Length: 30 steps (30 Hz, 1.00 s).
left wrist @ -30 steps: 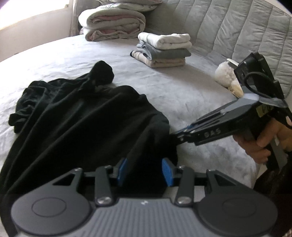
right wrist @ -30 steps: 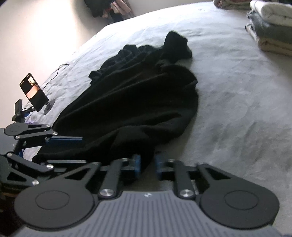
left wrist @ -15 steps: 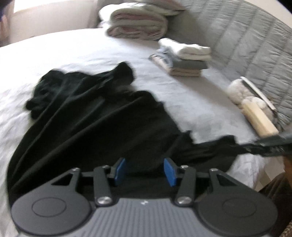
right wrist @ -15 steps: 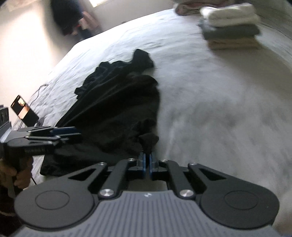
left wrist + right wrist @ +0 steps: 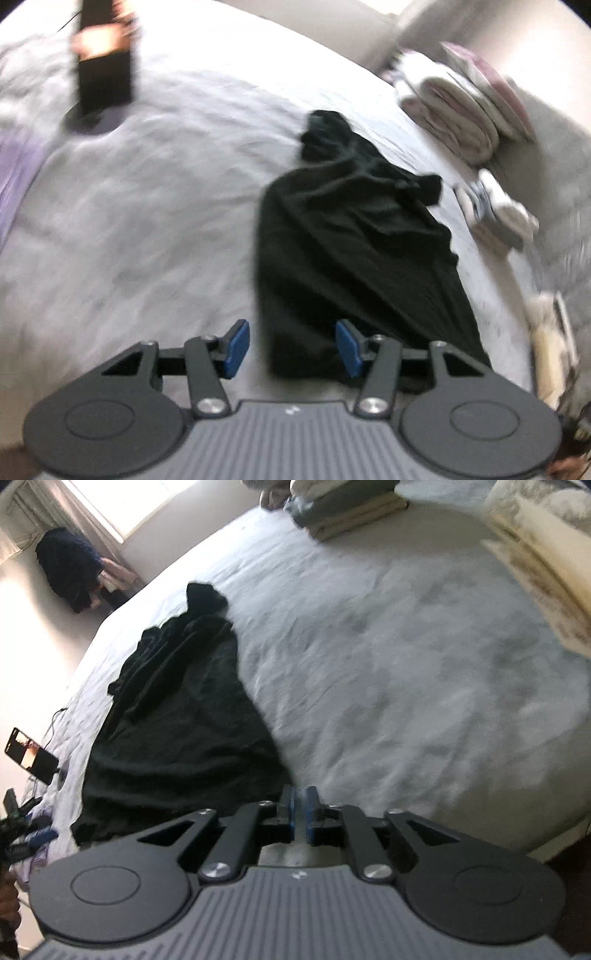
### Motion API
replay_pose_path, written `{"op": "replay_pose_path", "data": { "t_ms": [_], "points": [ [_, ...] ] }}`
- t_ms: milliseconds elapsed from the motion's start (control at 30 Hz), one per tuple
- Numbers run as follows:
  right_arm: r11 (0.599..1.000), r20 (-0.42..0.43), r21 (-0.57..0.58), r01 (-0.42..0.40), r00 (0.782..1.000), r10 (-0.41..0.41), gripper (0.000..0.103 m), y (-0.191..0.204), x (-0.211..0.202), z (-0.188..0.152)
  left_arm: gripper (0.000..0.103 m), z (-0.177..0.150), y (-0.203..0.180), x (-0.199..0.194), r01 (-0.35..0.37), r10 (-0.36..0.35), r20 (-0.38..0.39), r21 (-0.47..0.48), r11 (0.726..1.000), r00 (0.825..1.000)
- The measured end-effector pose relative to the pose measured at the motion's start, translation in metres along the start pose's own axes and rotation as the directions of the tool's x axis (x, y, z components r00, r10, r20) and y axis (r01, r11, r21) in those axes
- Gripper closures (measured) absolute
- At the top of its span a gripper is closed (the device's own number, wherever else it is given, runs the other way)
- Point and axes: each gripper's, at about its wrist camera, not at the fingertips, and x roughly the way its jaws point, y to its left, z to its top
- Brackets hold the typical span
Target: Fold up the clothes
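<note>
As both sets of jaws had just been opening, the right gripper let the hem go and stood slightly parted and empty, while the left gripper gaped, gripping nothing, over the near edge of the black garment, stretched out ahead on the bed for folding.

no text, labels or numbers legible

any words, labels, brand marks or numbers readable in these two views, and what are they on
No readable text in either view.
Left tool: a small pale mark on its grey body, no letters legible.
Right tool: the same small pale mark, not readable.
Phone: screen lit, content too small and blurred to read.
Black garment and folded clothes: no print visible.
</note>
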Motion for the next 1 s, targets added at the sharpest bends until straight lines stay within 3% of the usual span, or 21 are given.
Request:
{"op": "replay_pose_path", "data": {
  "t_ms": [100, 200, 367, 400, 433, 500, 533, 600, 667, 833, 1000],
  "points": [
    [0.998, 0.017, 0.051, -0.028, 0.999, 0.027, 0.087, -0.010, -0.003, 0.005, 0.052, -0.003, 0.015, 0.005, 0.035, -0.035, 0.000, -0.080, 0.996, 0.999],
    [0.992, 0.034, 0.104, -0.069, 0.997, 0.066, 0.065, -0.017, -0.005, 0.009, 0.052, -0.004, 0.019, 0.020, 0.089, -0.089, 0.008, -0.116, 0.989, 0.996],
    [0.992, 0.061, 0.078, -0.095, 0.994, 0.090, 0.065, -0.009, -0.002, 0.015, 0.053, -0.010, 0.015, 0.044, 0.086, -0.088, -0.014, -0.113, 0.990, 0.996],
    [0.995, 0.048, 0.054, -0.082, 0.996, 0.079, 0.065, -0.006, 0.002, 0.015, 0.055, -0.011, 0.014, 0.046, 0.089, -0.091, -0.013, -0.109, 0.990, 0.996],
    [0.997, 0.034, 0.029, -0.069, 0.997, 0.068, 0.065, -0.003, 0.007, 0.015, 0.066, -0.011, 0.014, 0.046, 0.098, -0.101, -0.020, -0.110, 0.989, 0.995],
    [0.999, 0.006, -0.033, -0.037, 0.999, 0.037, 0.068, 0.005, 0.016, 0.011, 0.082, -0.012, 0.013, 0.047, 0.104, -0.109, -0.040, -0.104, 0.989, 0.993],
    [0.997, -0.008, -0.070, -0.018, 1.000, 0.017, 0.085, 0.010, 0.021, 0.008, 0.095, -0.012, 0.011, 0.048, 0.104, -0.109, -0.052, -0.097, 0.990, 0.993],
    [0.990, -0.017, -0.137, 0.036, 0.999, -0.039, 0.101, 0.017, 0.028, 0.003, 0.098, -0.013, 0.007, 0.045, 0.088, -0.092, -0.061, -0.075, 0.993, 0.994],
    [0.991, -0.010, -0.131, 0.040, 0.999, -0.042, 0.102, 0.018, 0.022, 0.007, 0.099, -0.012, 0.001, 0.037, 0.062, -0.065, -0.055, -0.048, 0.997, 0.996],
    [0.994, 0.049, -0.104, 0.040, 0.998, -0.035, 0.102, 0.010, -0.017, 0.022, 0.099, -0.004, -0.003, -0.009, 0.099, -0.099, 0.000, -0.004, 0.995, 0.995],
    [0.988, 0.063, -0.144, 0.055, 0.997, -0.047, 0.102, 0.014, -0.037, 0.025, 0.099, -0.008, -0.005, -0.023, 0.106, -0.105, -0.028, 0.045, 0.993, 0.994]
  ]
}}
